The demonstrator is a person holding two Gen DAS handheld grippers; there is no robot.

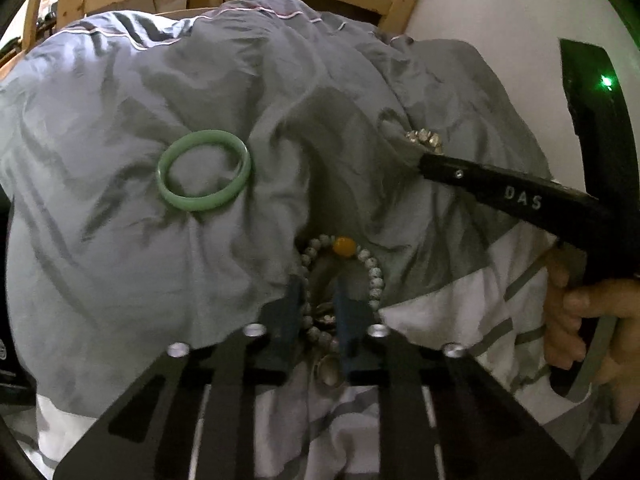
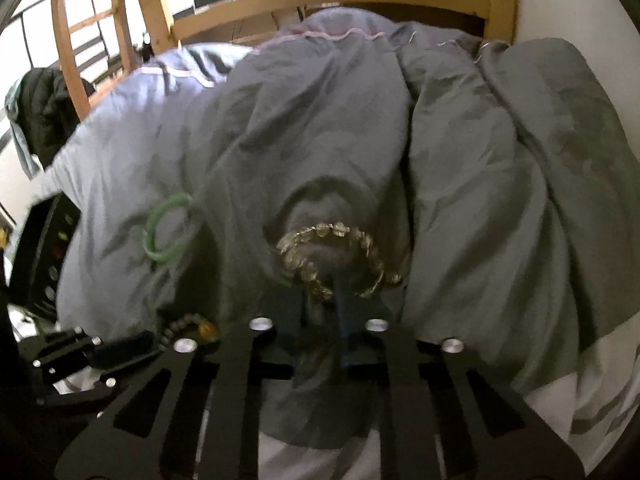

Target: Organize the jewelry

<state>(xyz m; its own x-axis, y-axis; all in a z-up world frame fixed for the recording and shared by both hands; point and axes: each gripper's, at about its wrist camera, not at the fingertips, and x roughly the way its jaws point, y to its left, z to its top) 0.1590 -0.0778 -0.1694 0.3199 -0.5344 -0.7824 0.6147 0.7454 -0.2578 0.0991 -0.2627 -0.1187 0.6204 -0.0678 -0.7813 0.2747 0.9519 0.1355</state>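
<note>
- Grey duvet (image 1: 120, 260) carries everything
- left gripper (image 1: 320, 304) fingers clamped on pale bead bracelet (image 1: 374, 268), amber bead farthest away
- right gripper (image 2: 324, 300) fingers clamped on crystal bracelet (image 2: 360, 240)
- green bangle (image 1: 204, 176) flat, left of both

Both fisheye views are dim and soft, bending strongly toward dark rounded corners. Daylight enters upper left, leaving the grey duvet (image 2: 320, 140) shadowed in its folds. A green lamp (image 1: 607, 80) glares at the left view's right edge.

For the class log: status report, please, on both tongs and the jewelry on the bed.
Left tongs shut on bead bracelet. Right tongs shut on crystal bracelet. Green bangle loose on duvet. Nothing in the way.
</note>
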